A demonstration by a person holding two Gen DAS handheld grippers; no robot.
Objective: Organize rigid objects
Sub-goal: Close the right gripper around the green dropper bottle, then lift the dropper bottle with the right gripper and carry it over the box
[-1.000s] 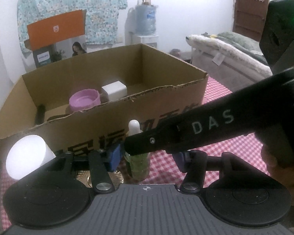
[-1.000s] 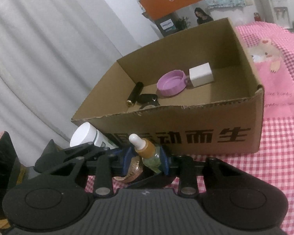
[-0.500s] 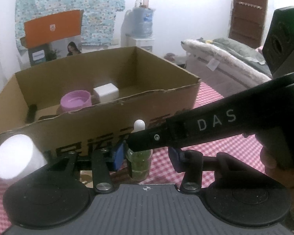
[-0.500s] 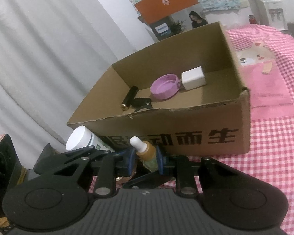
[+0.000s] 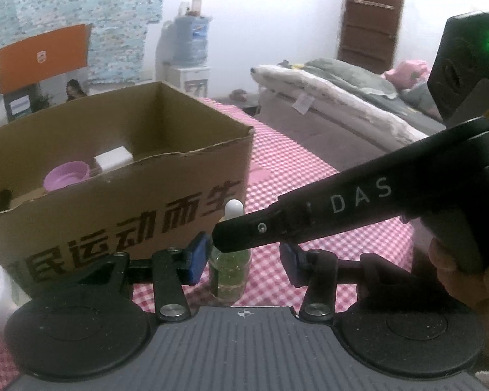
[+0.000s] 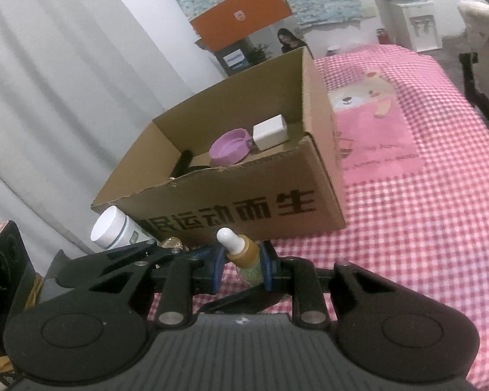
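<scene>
A pink-and-white checked cloth [image 6: 423,228] covered the surface, with a pink bear panel [image 6: 371,123] printed on it just right of the box. An open cardboard box [image 6: 244,208] sat on the cloth, black characters on its near wall. A white jar [image 6: 114,228] lay on its side at the box's near left corner. A dropper bottle [image 5: 230,267] stood upright on the cloth just before the box's front wall.

Black hand-held gripper [image 6: 241,268], blue-edged pads [image 5: 197,257], silver pivot screws, ribbed grey housing, white "DAS" lettering.
</scene>
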